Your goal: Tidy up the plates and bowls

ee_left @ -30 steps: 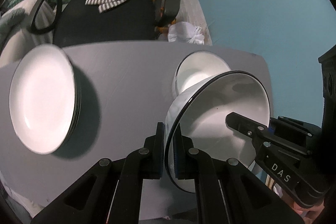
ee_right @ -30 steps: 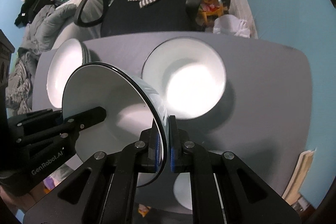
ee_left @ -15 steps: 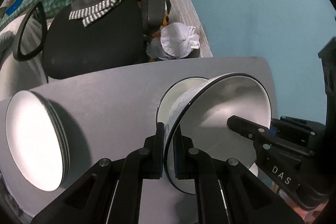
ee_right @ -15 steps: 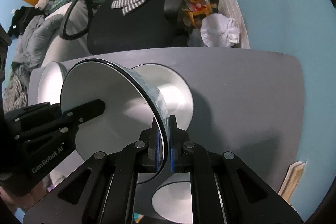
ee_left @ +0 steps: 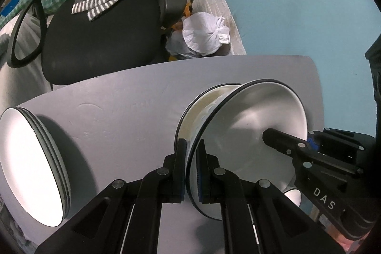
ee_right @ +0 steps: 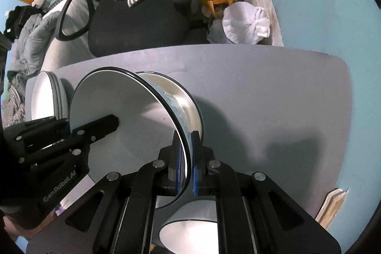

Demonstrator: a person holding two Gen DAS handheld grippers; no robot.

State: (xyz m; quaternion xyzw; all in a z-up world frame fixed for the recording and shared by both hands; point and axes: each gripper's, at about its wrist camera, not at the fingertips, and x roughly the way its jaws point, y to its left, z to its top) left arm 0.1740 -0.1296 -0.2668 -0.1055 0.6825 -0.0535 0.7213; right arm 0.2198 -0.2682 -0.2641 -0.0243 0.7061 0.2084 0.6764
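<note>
Grey table (ee_left: 133,116): plates (ee_left: 31,158) left, perhaps stacked

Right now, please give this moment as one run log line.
left gripper: shut on held bowl rim | right gripper: shut on opposite rim | held bowl: over second bowl, contact unclear | plate stack: on table

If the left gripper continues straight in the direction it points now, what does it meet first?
Probably the second bowl on the grey table: the left gripper, clamped on the held bowl, points into it. Depth is unclear.
</note>
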